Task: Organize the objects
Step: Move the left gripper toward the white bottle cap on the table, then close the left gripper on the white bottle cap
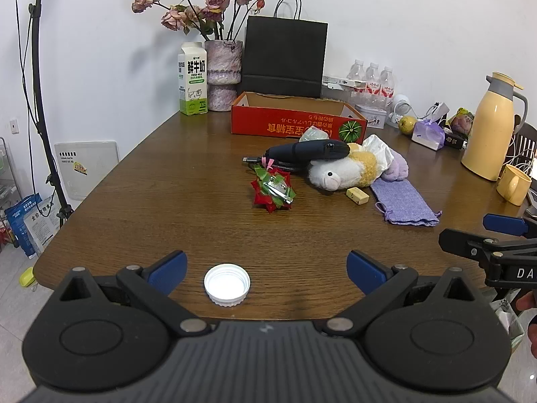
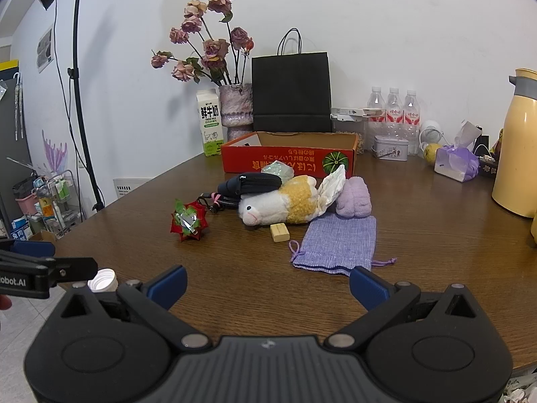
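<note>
Both tongs were wide open and held nothing. The left tongs (image 1: pixel 266 270) sat low at the near edge of the worktop (image 1: pixel 167 174), with the white bottle cap (image 1: pixel 227 284) lying open side up on the wood between the blue pads, nearer the left one and touching neither — my read is that it was lined up as the first pick. The right tongs (image 2: pixel 268 283) hovered over bare wood, with the tip of its right pad at the near hem of the lilac pouch (image 2: pixel 337 247); no contact that I could confirm.

The loose items were heaped mid-worktop, in front of the red cardboard box (image 1: pixel 295 122):
- plush toy (image 1: pixel 342 168) on its side, black zip case (image 1: pixel 308 150) resting across its back
- red-green bow (image 1: pixel 273 193) alone to the left, apart from the heap
- small yellow block (image 1: pixel 357 196) just beside the plush's head
- purple cloth roll (image 2: pixel 354 196) and a crumpled white wrapper (image 2: pixel 330 184) behind the plush

The box stood open-topped and looked mostly empty — likely the drop target, though that's a judgement. The milk carton (image 1: pixel 193 79), vase (image 1: pixel 223 74) and black paper bag (image 1: pixel 283 57) lined the wall behind it, out of the working zone.
</note>
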A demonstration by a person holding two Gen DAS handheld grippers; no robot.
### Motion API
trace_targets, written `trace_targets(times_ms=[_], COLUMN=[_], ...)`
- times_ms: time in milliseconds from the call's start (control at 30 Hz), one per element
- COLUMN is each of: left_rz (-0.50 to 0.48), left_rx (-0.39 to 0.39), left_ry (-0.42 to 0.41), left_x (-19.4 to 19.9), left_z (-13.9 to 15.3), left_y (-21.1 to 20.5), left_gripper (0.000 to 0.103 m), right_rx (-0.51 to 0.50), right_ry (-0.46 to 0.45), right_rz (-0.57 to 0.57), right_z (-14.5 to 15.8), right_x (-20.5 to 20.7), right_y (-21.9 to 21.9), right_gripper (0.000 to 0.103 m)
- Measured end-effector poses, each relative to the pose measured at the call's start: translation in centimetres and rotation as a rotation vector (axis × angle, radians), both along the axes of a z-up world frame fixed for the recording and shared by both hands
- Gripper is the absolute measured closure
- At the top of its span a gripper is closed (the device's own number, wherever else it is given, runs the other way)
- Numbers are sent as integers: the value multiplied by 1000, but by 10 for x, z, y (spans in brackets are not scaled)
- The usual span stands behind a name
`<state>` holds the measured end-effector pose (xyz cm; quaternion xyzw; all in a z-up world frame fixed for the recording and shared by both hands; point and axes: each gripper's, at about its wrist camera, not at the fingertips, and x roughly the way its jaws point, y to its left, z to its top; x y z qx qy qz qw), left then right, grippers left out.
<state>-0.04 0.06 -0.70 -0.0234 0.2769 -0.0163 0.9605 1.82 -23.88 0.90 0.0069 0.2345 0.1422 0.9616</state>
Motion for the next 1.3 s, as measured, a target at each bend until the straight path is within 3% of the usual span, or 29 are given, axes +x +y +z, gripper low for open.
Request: trace_targets(times_ms=[1300], left_rz=[74], left_rx=[-25], left_ry=[126], left_x=[27], left_z=[-48], left_y=[23], left_gripper=[0], right_rx=[-5], right_ry=[65], right_rz=[27], right_z=[-26], right_x=[24], right_y=[9], right_gripper=[0])
